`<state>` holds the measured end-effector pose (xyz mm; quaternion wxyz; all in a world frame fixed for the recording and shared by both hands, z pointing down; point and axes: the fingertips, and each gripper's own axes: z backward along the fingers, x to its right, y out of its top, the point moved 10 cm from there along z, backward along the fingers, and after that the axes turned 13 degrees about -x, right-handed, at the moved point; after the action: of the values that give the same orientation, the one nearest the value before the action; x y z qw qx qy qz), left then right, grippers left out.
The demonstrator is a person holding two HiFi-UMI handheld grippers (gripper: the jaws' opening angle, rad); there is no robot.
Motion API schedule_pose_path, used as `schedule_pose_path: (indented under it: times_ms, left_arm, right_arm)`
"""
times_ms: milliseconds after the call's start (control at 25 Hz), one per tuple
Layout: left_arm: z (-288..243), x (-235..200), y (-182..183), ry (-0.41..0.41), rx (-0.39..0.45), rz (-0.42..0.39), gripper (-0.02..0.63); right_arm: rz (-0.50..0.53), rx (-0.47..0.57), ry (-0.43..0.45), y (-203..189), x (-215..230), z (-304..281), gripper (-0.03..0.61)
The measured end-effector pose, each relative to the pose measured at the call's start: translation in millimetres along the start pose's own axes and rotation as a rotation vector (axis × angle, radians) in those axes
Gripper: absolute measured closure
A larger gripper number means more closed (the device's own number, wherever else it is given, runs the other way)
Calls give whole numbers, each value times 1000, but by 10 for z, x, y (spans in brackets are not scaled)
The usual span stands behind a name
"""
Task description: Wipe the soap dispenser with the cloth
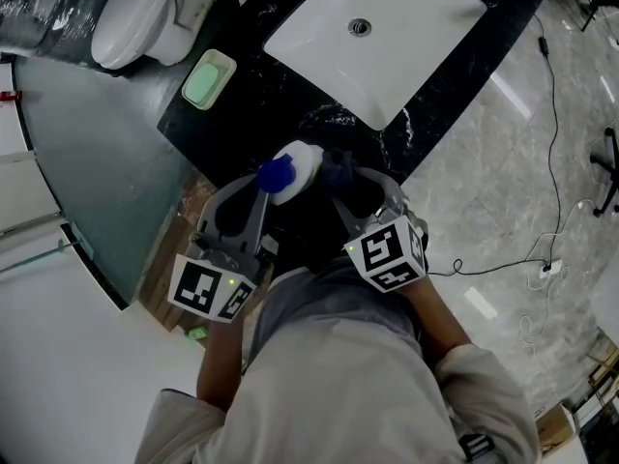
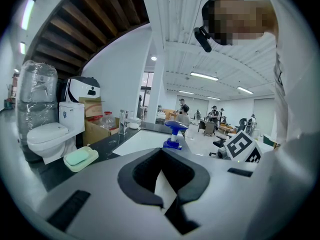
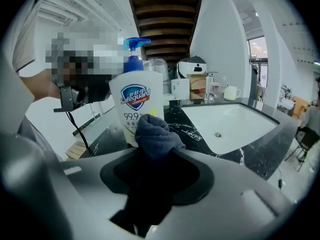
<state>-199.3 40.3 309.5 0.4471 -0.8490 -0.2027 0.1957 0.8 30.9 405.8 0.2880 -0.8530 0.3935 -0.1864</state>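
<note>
Soap dispenser point(image 3: 135, 99) stands at the near edge of the surface point(image 1: 251, 75), with jaws of the left gripper point(image 2: 162, 155) shut, maybe steadying it, while the right gripper point(image 3: 156, 158) pinches the dark cloth point(image 3: 154, 131) against it for wiping.

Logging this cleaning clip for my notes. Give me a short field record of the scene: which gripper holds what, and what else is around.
left gripper: shut on the soap dispenser, a white bottle with a blue pump
right gripper: shut on the dark blue cloth
contact: cloth against the dispenser's label side
counter: black, marbled
sink: white, set in the counter
soap dish: pale green, on the counter
toilet: white, beyond the counter
</note>
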Motion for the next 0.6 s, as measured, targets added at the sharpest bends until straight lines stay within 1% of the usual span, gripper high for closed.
schedule_pose_path:
  times_ms: [320, 600]
  left_arm:
    - [1, 5, -18, 3, 8, 12, 607]
    - [-2, 8, -9, 0, 10, 19, 607]
  right_arm:
    - [20, -3, 11, 10, -22, 27, 431]
    - [17, 4, 32, 31, -28, 63, 431]
